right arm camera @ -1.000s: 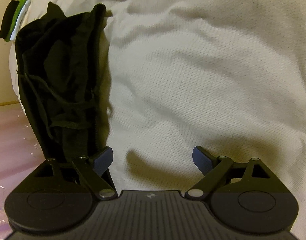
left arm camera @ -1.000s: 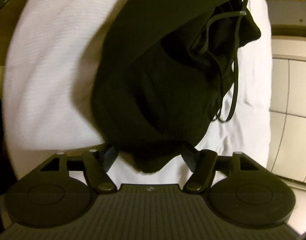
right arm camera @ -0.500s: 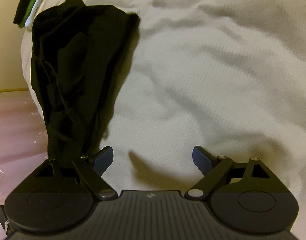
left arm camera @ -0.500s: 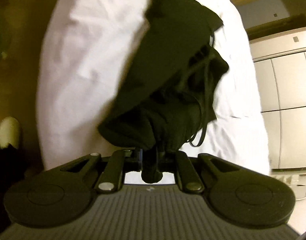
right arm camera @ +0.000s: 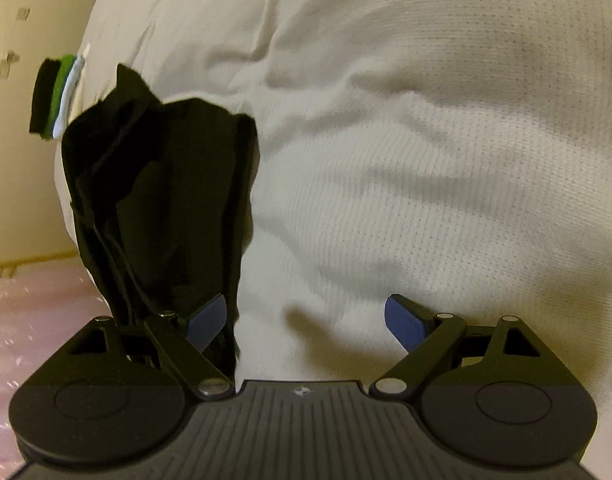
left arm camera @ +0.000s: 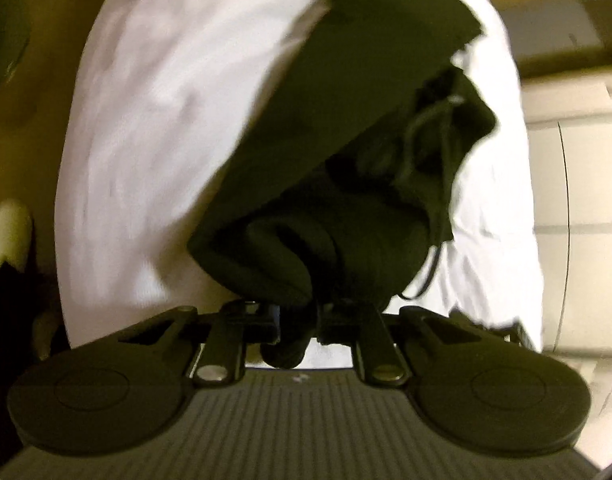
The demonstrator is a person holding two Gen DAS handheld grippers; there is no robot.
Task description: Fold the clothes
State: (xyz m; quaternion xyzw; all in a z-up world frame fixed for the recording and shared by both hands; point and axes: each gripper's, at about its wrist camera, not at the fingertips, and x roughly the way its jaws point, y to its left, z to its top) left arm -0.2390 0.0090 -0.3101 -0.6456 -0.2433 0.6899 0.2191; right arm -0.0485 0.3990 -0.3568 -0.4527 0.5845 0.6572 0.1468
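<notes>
My left gripper (left arm camera: 297, 320) is clamped on the near end of the black drawstring garment (left arm camera: 346, 184); its long axis runs away toward upper frame over the white bedding (left arm camera: 165, 120). My right gripper (right arm camera: 306, 320) is wide, empty; garment at its left, probably untouched.

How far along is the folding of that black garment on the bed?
Barely started. Done: the left gripper has clamped the bunched black garment. In hand: the garment trails crumpled over the white bedding. Left: the open right gripper holds nothing; spreading and folding remain.
</notes>
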